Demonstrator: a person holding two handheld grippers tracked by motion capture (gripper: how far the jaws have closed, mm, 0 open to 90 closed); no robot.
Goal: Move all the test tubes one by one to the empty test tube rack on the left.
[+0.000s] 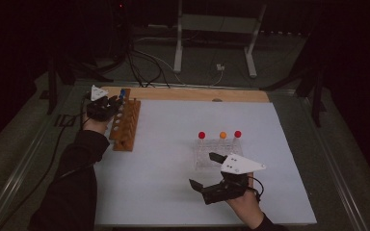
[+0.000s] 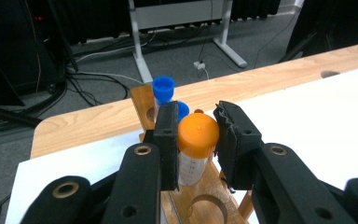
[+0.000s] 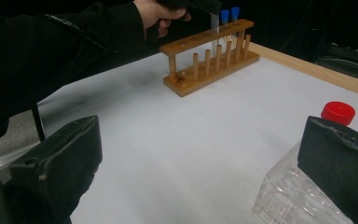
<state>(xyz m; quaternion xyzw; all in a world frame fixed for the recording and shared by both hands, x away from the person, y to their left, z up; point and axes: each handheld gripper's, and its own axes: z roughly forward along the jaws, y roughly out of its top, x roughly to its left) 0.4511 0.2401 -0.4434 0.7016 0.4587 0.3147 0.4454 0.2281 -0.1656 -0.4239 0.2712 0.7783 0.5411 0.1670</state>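
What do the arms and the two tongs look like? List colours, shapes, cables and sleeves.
Both tongs are black, each with two thick jaws ending in blocky dark pads. The left tongs show round metal-ringed holes along their arms. The right tongs carry a pale three-cornered plate with small dark dots; the left tongs carry a smaller one. A dark cable trails from the left side. Both sleeves are black.
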